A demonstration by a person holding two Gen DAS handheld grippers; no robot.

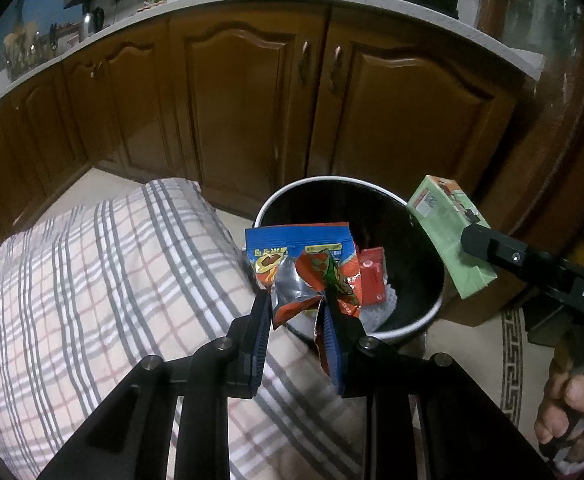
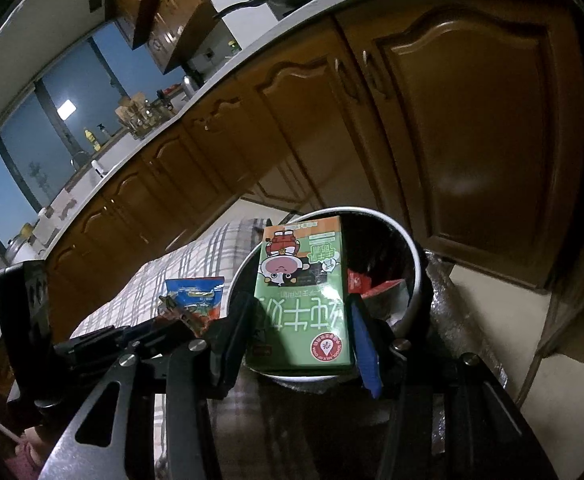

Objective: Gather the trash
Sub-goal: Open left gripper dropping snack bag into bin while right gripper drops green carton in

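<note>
**Left-wrist view: two pieces of trash poised over the bin**

Left-wrist footage showed the left gripper (image 1: pixel 297 304) clamped on a crumpled snack wrapper (image 1: pixel 311 272), which hung over the near rim of the round black bin (image 1: pixel 435 304), at about seven o'clock on its mouth. At three o'clock of the rim, the right gripper (image 1: pixel 479 240) pinched a green milk carton (image 1: pixel 443 236), tilted over the edge. The right-wrist camera confirmed that grip: the carton (image 2: pixel 303 300) sat upside down between the pads, above the bin (image 2: pixel 411 248). A red packet (image 1: pixel 371 276) already lay inside. A checked cloth (image 1: pixel 112 280) covered the surface at nine o'clock of the bin.

The step in hand appeared to be the drop. It would go best if each item were carried fully inside the rim before the jaws parted, the wrapper especially, since light foil could cling to a pad or slide outward. Releasing one at a time would likely keep the grippers from colliding.
</note>
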